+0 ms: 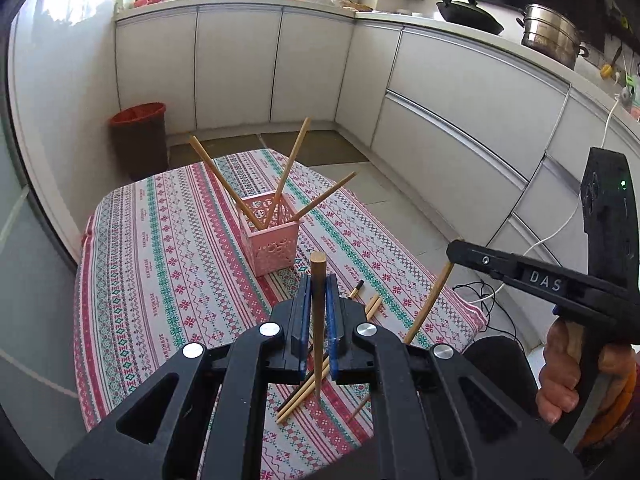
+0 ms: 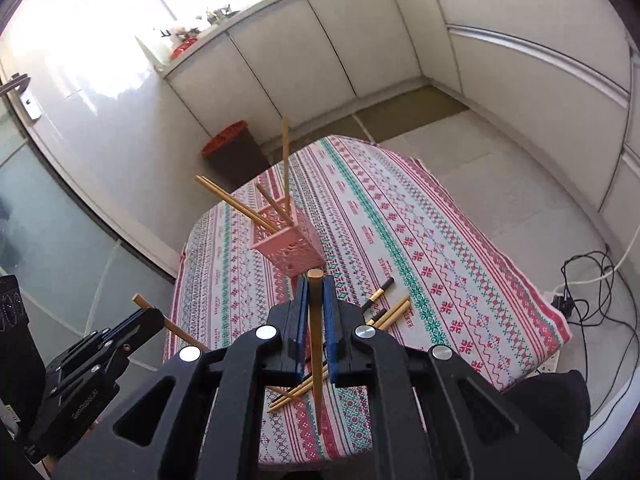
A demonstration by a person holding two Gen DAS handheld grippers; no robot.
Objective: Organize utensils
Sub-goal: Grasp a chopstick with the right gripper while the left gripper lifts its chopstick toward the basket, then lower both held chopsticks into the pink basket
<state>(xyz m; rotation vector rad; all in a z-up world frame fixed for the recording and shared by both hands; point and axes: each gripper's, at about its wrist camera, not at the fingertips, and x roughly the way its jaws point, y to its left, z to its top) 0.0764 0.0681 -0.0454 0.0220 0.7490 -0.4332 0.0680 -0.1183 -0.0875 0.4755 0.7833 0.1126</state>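
A pink lattice holder (image 1: 272, 240) stands on the patterned tablecloth (image 1: 160, 264) with three wooden chopsticks (image 1: 286, 172) leaning out of it; it also shows in the right wrist view (image 2: 292, 244). My left gripper (image 1: 319, 312) is shut on a wooden chopstick (image 1: 319, 320), held upright above the table. My right gripper (image 2: 315, 312) is shut on another wooden chopstick (image 2: 315, 340), also upright. Several loose chopsticks (image 1: 304, 392) lie on the cloth below both grippers, some wooden, some black with gold tips (image 2: 378, 292). Each gripper shows in the other's view, holding its stick (image 1: 430, 304) (image 2: 168, 322).
A dark bin with a red liner (image 1: 140, 140) stands on the floor past the table's far left corner. White cabinets run along the back and right. Cables and a power strip (image 2: 576, 292) lie on the floor right of the table.
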